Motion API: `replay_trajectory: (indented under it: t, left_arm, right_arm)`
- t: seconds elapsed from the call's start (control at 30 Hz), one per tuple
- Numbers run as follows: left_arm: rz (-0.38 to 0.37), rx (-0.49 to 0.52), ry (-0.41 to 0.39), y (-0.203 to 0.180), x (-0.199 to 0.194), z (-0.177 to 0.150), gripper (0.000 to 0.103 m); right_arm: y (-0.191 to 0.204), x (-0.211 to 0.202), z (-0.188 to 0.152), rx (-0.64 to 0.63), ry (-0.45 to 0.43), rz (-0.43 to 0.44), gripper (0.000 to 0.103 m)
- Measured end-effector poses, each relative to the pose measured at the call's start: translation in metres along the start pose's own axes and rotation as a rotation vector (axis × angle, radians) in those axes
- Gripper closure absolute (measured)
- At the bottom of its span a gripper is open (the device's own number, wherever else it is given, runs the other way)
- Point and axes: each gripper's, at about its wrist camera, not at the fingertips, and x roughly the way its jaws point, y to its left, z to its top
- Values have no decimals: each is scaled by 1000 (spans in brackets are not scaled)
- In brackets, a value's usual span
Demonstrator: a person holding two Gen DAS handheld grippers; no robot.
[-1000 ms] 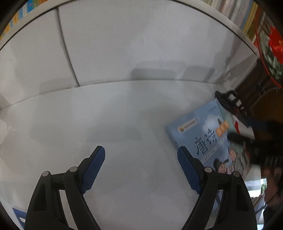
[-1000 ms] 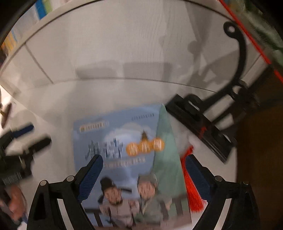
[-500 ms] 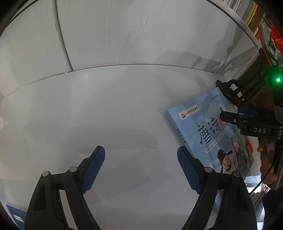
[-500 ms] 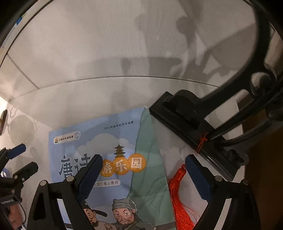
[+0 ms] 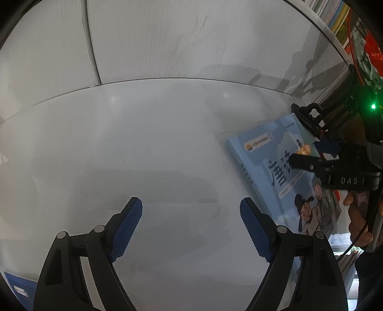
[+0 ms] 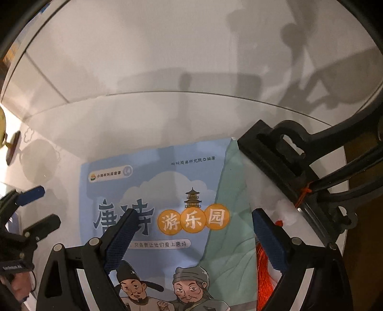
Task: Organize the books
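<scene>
A light blue children's book [image 6: 167, 191] with cartoon figures on its cover lies flat on the white shelf board [image 6: 155, 119]. In the left wrist view the same book [image 5: 270, 165] lies at the right. My right gripper [image 6: 194, 235] hovers open just above the cover, with its blue pads [image 6: 122, 234] spread over the title and nothing pressed between them. My left gripper [image 5: 191, 227] is open over the bare board to the left of the book, holding nothing. Each gripper shows in the other's view: right gripper [image 5: 311, 156], left gripper [image 6: 40, 209].
A black ornament stand [image 6: 287, 162] sits against the book's right edge, with a red tassel [image 6: 263, 275] beside it. A white back panel [image 5: 191, 43] closes the shelf behind. Upright books [image 5: 335, 14] fill the shelf above. A blue item [image 5: 16, 284] lies at the near left.
My right gripper has come down and forward over the book, whose cover now fills more of its view. The left gripper has stayed nearly in place, still open.
</scene>
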Motion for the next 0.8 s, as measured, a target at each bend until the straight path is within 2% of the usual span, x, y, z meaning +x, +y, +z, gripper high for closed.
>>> replay_trajectory:
  t: [0.3, 0.43, 0.53, 0.6, 0.67, 0.8]
  left_arm:
    - [3, -34, 8, 18, -12, -17, 20]
    - [-20, -68, 34, 23, -23, -40, 20]
    - [-24, -70, 47, 16, -27, -53, 20]
    - [-31, -68, 56, 9, -30, -63, 20]
    - [-39, -67, 60, 2, -31, -70, 20]
    - [-31, 5, 61, -21, -28, -75, 20]
  right_arm:
    - [41, 5, -4, -8, 55, 59, 1]
    - [51, 8, -18, -65, 104, 31, 2]
    - [42, 11, -21, -64, 138, 22, 1]
    - [32, 8, -24, -36, 163, 80, 1]
    - [29, 7, -29, -38, 182, 103, 1]
    - [42, 7, -47, -99, 191, 66, 0]
